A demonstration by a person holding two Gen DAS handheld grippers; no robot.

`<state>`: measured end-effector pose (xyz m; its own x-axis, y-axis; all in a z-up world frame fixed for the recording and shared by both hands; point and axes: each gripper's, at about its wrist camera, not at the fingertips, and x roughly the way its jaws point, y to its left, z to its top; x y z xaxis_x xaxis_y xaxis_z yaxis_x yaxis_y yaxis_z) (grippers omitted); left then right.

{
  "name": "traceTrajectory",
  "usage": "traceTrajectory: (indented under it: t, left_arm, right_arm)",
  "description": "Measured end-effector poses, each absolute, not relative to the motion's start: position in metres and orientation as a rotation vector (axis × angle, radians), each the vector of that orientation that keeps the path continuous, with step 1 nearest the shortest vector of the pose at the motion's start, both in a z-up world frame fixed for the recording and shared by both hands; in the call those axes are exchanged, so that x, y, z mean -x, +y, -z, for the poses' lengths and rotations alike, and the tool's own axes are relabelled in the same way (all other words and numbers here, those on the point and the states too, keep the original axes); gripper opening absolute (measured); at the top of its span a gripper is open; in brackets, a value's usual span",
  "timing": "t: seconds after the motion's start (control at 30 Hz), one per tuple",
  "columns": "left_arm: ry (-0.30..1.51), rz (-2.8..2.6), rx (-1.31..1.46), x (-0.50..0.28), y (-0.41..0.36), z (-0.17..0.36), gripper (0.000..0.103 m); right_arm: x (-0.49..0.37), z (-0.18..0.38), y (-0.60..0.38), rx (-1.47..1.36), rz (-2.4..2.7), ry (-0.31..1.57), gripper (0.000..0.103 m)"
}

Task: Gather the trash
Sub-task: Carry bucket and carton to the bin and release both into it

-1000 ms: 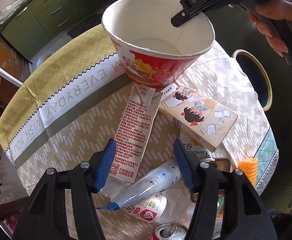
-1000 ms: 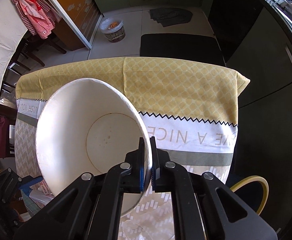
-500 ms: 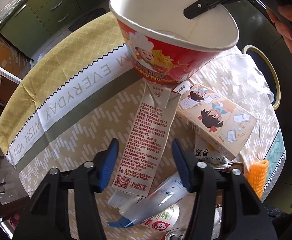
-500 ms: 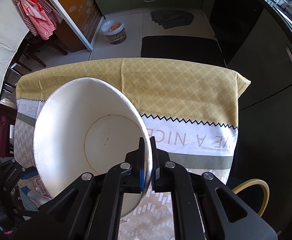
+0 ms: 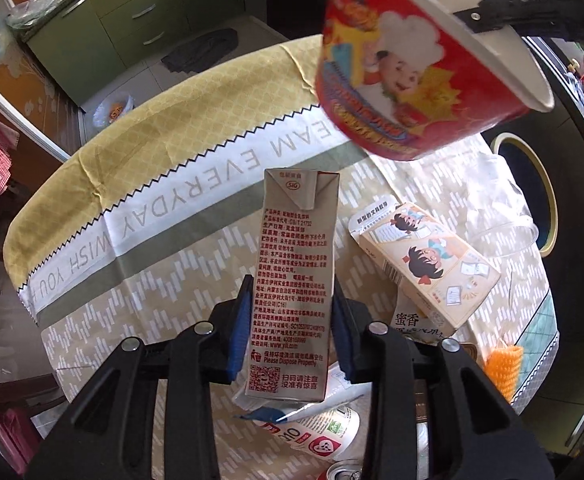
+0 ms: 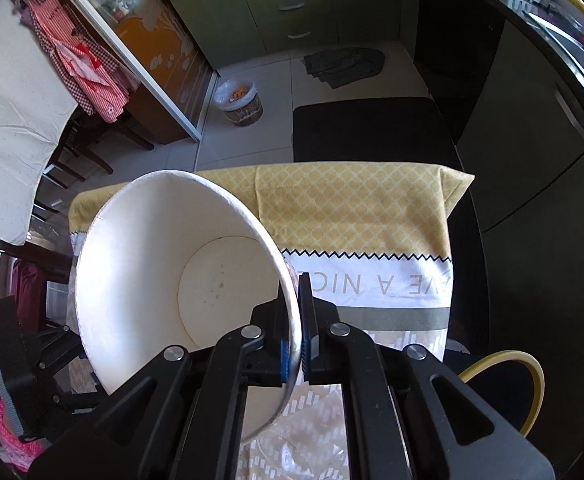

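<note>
The surface (image 5: 180,216) wears a yellow-and-beige cloth with a white lettered band, and above its far edge hangs a big red paper noodle bowl (image 5: 403,76), a cartoon chef printed on its side, tipped so its white rim faces away. The right tongs (image 6: 296,332) are pinched shut on that rim, one finger inside the bowl and one outside; only the right wrist view shows the plain white inside with a few faint stains on the bottom. The left tongs (image 5: 292,328) have closed snugly on a tall beige drink carton (image 5: 293,276) covered in red print, held up off the cloth with its folded top pointing toward the far edge. A second ago those fingers were spread wide around the carton while it lay flat, and the bowl sat lower with its mouth facing the left camera. Only the left view shows a cartoon-printed box (image 5: 427,268) lying toward the right edge, and a squeezed tube (image 5: 292,412) and a white can (image 5: 315,436) at the near edge.
</note>
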<state>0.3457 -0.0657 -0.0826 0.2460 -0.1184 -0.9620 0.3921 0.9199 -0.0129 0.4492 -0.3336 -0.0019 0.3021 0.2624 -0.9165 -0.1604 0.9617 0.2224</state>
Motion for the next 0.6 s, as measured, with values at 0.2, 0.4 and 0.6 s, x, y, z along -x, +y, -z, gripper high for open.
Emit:
traceTrajectory:
  t: [0.2,0.4,0.6]
  left_arm:
    - [1.220,0.328,-0.239,-0.325,-0.062,0.057,0.034]
    - [1.175,0.346,-0.232,-0.303,-0.077,0.032,0.034]
    - [1.125,0.386,-0.219,-0.289,-0.099,0.012,0.034]
  right_arm:
    - [-0.405,-0.044,-0.393,-0.134,-0.253,1.170,0.005]
    - [-0.348,-0.017,-0.485,-0.168,-0.113,1.220,0.005]
    - [-0.314,0.059,-0.561,-0.229,0.012,1.322,0.006]
